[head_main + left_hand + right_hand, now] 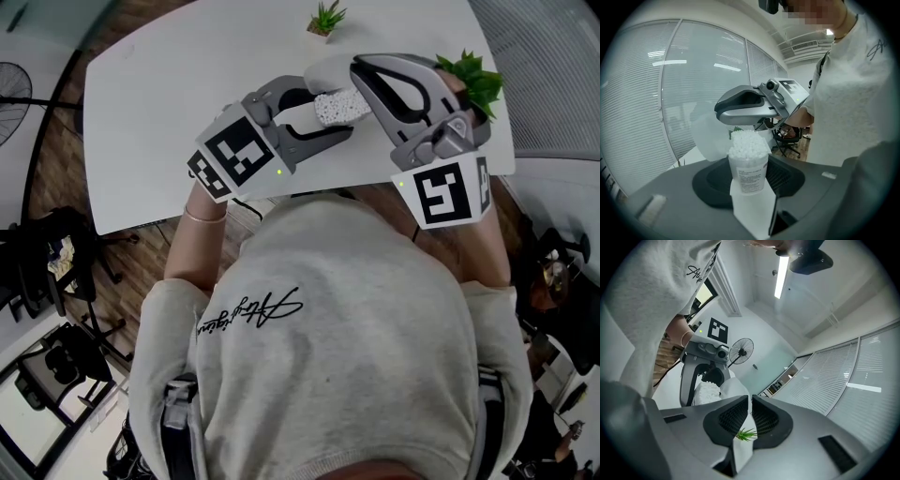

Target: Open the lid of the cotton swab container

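Gripping the clear cotton swab container with the left hand-held gripper, jaws partway apart on its sides, white swabs heaped at the uncovered mouth. Pinching the translucent lid with the right hand-held gripper, jaws nearly together, just beside the container. Above a white table bearing two small potted plants.

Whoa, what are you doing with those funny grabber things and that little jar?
A person is working a gripper in each hand above a white table. The left gripper has its jaws clamped on the cotton swab container. The right gripper pinches the thin, see-through lid in its jaws. The lid is off the top, so the swabs are uncovered.
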{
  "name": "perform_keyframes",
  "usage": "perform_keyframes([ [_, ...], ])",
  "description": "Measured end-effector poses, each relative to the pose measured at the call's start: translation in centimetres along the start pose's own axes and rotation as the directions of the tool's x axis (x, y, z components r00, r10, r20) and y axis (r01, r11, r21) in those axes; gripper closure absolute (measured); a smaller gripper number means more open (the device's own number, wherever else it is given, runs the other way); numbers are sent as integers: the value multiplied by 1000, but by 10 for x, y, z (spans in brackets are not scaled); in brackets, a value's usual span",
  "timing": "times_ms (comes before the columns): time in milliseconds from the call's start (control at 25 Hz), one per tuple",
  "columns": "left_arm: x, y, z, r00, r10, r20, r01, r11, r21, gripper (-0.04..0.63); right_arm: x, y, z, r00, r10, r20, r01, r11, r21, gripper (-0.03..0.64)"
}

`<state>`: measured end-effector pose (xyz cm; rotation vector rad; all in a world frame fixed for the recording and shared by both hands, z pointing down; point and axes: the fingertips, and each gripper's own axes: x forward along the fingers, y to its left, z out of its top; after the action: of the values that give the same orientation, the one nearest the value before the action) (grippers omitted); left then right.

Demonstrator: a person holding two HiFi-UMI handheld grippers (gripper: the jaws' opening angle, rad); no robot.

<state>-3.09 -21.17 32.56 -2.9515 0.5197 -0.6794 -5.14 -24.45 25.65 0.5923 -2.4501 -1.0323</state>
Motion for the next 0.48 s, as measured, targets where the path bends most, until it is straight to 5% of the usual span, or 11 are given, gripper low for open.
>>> perform_keyframes([
  [480,1,-6,2,999,-18,29,18,1000,11,408,3,0,-6,999,-8,-52,9,1000,13,588],
])
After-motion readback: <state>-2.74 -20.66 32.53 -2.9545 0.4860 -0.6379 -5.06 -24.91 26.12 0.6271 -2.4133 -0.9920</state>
